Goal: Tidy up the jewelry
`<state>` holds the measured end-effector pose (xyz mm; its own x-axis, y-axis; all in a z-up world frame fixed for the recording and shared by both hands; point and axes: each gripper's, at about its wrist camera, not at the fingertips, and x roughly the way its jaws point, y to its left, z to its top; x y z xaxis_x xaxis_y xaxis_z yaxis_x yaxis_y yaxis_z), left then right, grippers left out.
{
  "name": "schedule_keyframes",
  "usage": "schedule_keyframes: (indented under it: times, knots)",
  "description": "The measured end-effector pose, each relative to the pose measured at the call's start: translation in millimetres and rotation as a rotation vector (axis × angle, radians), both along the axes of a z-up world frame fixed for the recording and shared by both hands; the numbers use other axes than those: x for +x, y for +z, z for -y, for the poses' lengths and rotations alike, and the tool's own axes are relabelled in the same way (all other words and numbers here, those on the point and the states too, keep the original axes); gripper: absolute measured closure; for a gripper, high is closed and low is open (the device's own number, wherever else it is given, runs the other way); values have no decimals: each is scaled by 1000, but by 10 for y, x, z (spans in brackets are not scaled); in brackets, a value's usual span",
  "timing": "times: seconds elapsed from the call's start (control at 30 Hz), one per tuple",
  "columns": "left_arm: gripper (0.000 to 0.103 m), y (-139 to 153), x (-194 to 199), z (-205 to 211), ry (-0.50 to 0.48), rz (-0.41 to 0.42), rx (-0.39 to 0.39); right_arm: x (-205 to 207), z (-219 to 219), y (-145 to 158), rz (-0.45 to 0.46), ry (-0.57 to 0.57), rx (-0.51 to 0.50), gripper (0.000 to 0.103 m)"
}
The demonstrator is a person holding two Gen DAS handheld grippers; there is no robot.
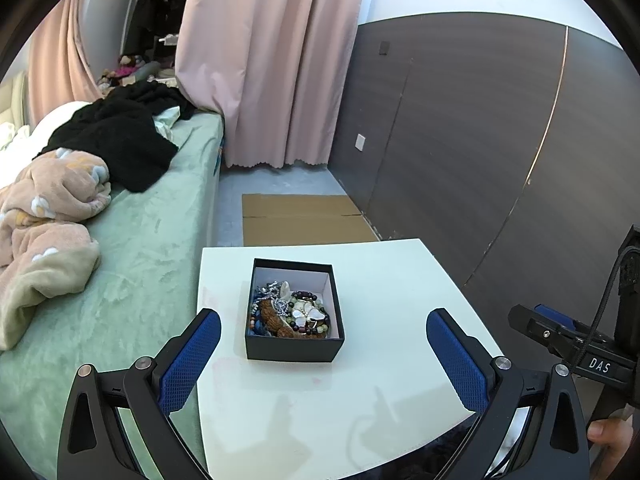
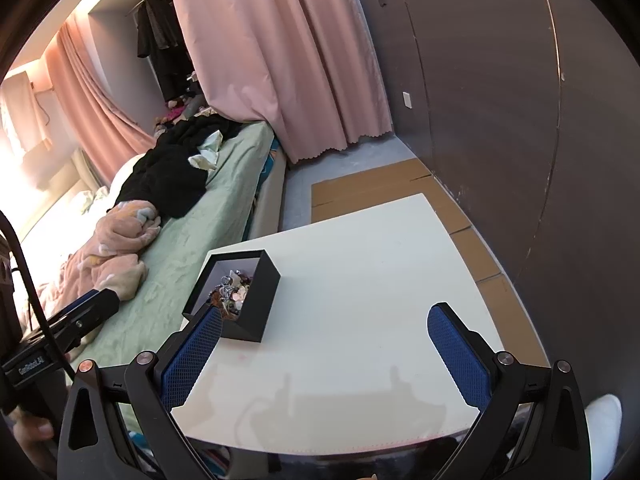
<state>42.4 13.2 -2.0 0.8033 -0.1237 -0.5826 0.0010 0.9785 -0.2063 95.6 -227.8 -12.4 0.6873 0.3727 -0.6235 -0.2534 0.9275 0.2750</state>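
On the white tabletop (image 1: 380, 392) we have one black box (image 1: 294, 346), lid off, sitting near the edge that runs along the bed (image 1: 132, 264). Jewelry (image 1: 290, 314) is piled inside it in a tangle: bead strands, a pale butterfly piece, some silver bits.

Risks as we see them:
- Box is light and close to that edge; a sideways nudge likely pushes it onto the bed.
- Strands are knotted together, so pulling one probably drags others out or tips the box.
- Small beads may slip between wide pads.

Left gripper (image 1: 322, 364): jaws spread wide, holding nothing, hovering short of the box. Right gripper (image 2: 324, 356): jaws equally wide, empty, box off to its left, no contact.
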Motion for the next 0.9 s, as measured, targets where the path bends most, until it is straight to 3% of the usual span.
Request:
schedule_keyframes:
  times: [0.9]
  knots:
    - [0,-13,-11,7,-4,3,-1,-15,7,18,-1,-8,-16,0]
